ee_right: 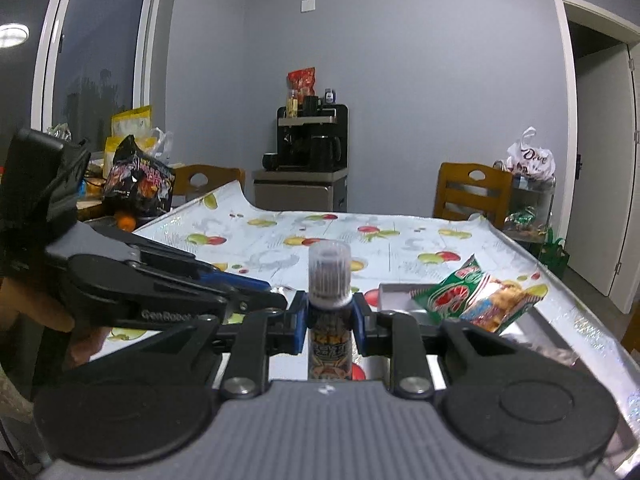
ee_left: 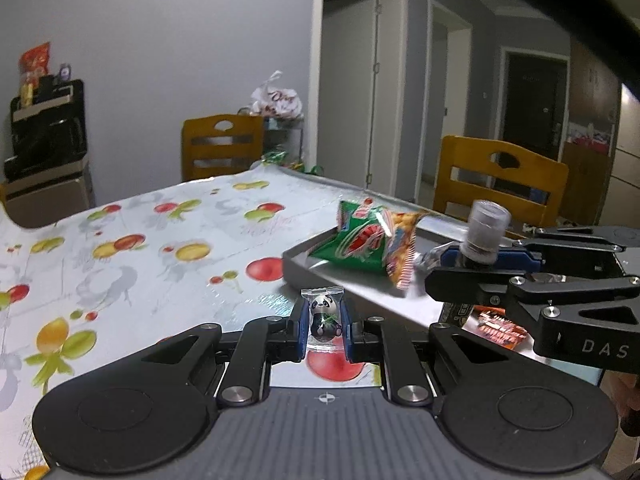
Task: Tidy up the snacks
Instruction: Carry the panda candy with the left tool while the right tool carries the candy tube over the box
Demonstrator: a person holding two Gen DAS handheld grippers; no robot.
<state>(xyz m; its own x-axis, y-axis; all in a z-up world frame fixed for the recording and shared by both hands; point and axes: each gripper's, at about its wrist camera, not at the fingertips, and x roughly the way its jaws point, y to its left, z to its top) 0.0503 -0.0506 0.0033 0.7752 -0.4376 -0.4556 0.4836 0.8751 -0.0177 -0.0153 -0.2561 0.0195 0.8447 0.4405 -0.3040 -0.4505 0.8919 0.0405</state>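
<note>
The likeliest slip, as I judge it, is the small clear-wrapped panda candy (ee_left: 325,320) sliding out of the left gripper (ee_left: 325,330); the blue pads pinch it only by its crinkly film, which looks slick and yielding, so a jolt on the way to the grey rectangular tray (ee_left: 296,266) could drop it onto the fruit-printed plastic tablecloth (ee_left: 132,240); a second risk is the two grippers knocking together, since they ride just beside each other over the tray's near side. The right gripper (ee_right: 329,322) is clamped on a slim snack bottle with a clear ribbed cap (ee_right: 329,276), gripped just under the cap; the printed body hangs below the pads, so a swing could twist it in the grip. A green and orange pair of foil snack bags (ee_left: 370,244) already lies in the tray and could be nudged by an incoming arm. Both grippers point slightly below level, off the table; the left comes across the right wrist view from its left side, a hand (ee_right: 38,300) behind it, though that edge is too dim to read the fingers.
</note>
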